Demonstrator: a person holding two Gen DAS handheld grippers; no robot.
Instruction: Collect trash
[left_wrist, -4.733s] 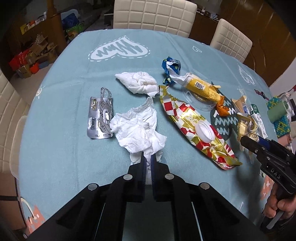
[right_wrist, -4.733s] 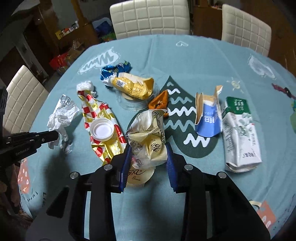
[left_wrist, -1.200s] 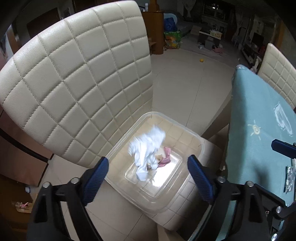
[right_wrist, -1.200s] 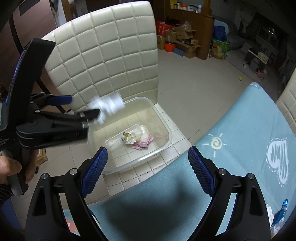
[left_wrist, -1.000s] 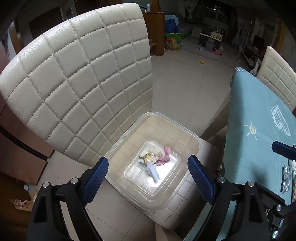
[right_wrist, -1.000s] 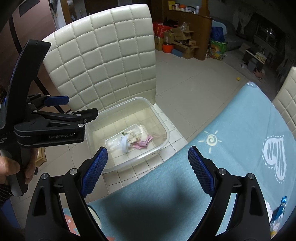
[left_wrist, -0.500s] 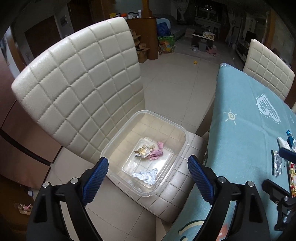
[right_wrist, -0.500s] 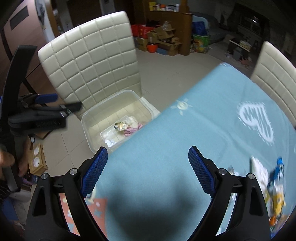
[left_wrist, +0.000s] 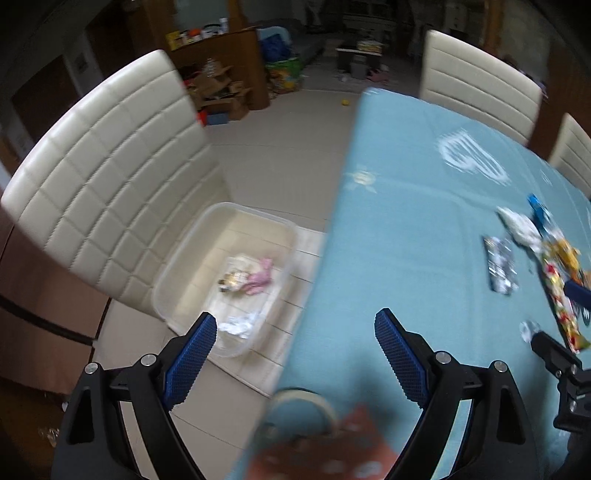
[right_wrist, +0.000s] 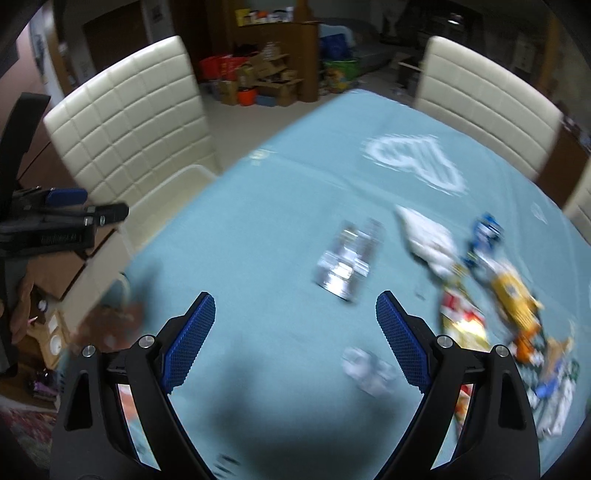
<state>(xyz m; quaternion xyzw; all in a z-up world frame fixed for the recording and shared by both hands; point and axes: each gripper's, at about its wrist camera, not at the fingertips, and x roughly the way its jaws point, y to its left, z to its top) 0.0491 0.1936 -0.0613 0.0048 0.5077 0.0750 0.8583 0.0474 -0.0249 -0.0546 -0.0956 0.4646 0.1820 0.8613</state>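
My left gripper (left_wrist: 295, 343) is open and empty, hanging over the table's left edge. Beside that edge a clear plastic bin (left_wrist: 184, 266) sits on a chair seat, with a white tissue (left_wrist: 238, 326), a pink scrap and a gold wrapper inside. My right gripper (right_wrist: 295, 328) is open and empty above the blue tablecloth (right_wrist: 280, 221). Ahead of it lie a silver blister pack (right_wrist: 343, 262), a white tissue (right_wrist: 428, 240), a blue wrapper (right_wrist: 487, 229), a yellow packet (right_wrist: 513, 291) and a red-gold wrapper (right_wrist: 461, 317). The same litter shows at the right in the left wrist view, with the blister pack (left_wrist: 500, 266).
Cream quilted chairs (right_wrist: 133, 125) stand round the table; another chair (right_wrist: 480, 96) is at the far side. Boxes and clutter (right_wrist: 255, 85) line a wooden cabinet on the tiled floor behind. A small clear crumpled piece (right_wrist: 369, 369) lies near my right gripper. A hand holds the left gripper at the left edge.
Both grippers have swung from above the bin toward the table. The tissue dropped from the left gripper now rests in the bin. The table's litter has come into view.
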